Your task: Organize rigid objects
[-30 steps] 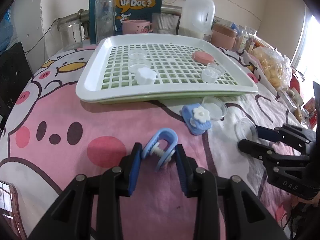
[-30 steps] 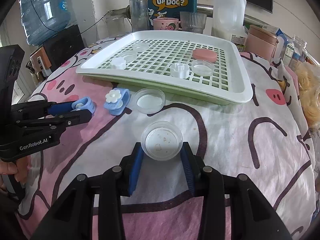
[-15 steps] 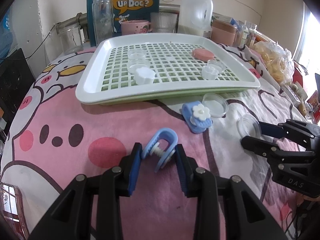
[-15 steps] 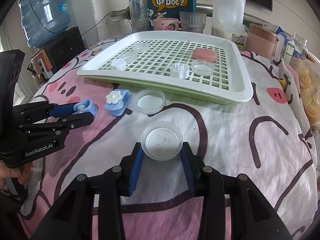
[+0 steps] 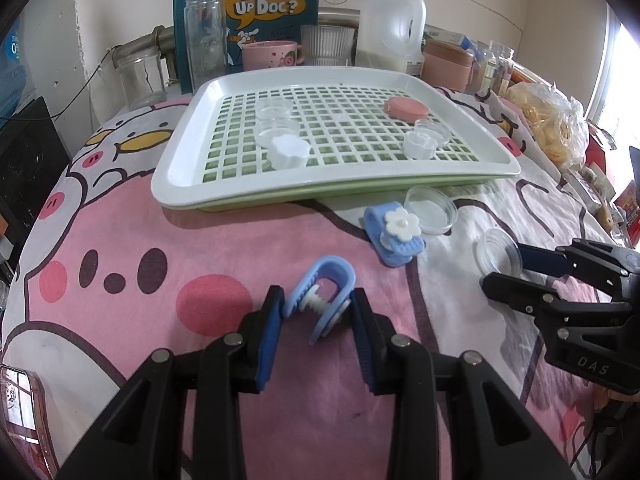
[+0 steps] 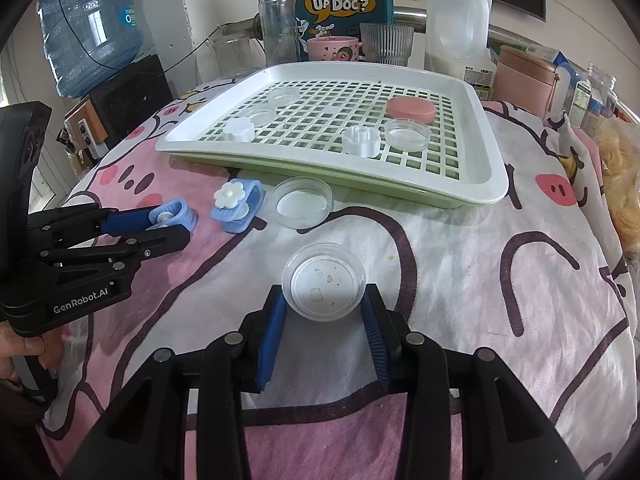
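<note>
One white slatted tray (image 6: 491,184) at back, on pink cloth (image 5: 120,240). Nearer, right gripper (image 6: 325,309) closed around clear round dish (image 6: 324,280); left gripper (image 5: 316,310) closed around blue clip (image 5: 324,292), both on cloth.

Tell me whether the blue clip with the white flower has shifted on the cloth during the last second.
No. In the right wrist view the flower clip lies beside the clear dish, just before the white tray, as before.

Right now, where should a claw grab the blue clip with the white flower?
Pinch the blue clip across its two flat blue sides, coming down from above. It lies flat on the blanket, and the white flower on top is bumpy, so avoid squeezing that.
</note>
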Action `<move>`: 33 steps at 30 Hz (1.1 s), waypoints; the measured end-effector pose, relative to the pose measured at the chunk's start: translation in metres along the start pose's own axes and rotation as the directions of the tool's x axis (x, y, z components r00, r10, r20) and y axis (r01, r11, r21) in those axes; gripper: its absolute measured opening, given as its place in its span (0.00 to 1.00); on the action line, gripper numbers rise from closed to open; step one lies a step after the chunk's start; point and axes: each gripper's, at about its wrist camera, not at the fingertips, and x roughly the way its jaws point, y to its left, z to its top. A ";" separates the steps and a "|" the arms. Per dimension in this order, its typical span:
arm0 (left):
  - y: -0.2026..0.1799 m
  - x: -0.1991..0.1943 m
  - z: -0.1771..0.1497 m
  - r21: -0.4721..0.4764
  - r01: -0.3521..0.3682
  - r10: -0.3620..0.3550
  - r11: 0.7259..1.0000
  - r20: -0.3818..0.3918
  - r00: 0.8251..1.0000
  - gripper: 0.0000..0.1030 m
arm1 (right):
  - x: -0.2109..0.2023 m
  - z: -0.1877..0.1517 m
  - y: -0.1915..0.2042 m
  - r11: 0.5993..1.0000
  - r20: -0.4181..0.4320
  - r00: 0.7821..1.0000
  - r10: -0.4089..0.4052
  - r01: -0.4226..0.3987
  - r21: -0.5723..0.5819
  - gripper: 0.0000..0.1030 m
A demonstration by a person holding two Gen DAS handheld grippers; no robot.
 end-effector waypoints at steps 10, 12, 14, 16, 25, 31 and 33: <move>-0.001 0.000 0.000 -0.001 0.000 0.000 1.000 0.000 1.000 0.32 | 0.000 0.000 0.001 1.000 0.001 1.000 0.008 -0.008 0.002 0.37; 0.000 0.000 0.000 -0.002 0.002 -0.002 1.000 0.001 1.000 0.32 | 0.000 0.000 0.001 1.000 0.001 1.000 0.009 -0.009 0.001 0.37; 0.000 0.000 0.000 -0.003 0.005 -0.005 1.000 0.001 1.000 0.32 | 0.000 0.000 0.001 1.000 0.001 1.000 0.009 -0.009 0.002 0.37; 0.000 0.000 0.000 -0.003 0.005 -0.005 1.000 0.001 1.000 0.32 | 0.000 0.000 0.001 1.000 0.001 1.000 0.011 -0.011 0.002 0.37; 0.000 -0.001 0.000 -0.004 0.006 -0.006 1.000 0.002 1.000 0.32 | 0.000 -0.001 0.001 1.000 0.001 1.000 0.015 -0.015 0.001 0.37; 0.000 -0.001 0.000 -0.005 0.007 -0.007 1.000 0.002 1.000 0.32 | 0.000 -0.001 0.001 1.000 0.002 1.000 0.015 -0.015 0.002 0.37; 0.000 -0.001 0.000 -0.005 0.006 -0.006 1.000 0.002 1.000 0.32 | 0.000 -0.001 0.000 1.000 0.002 1.000 0.015 -0.015 0.002 0.38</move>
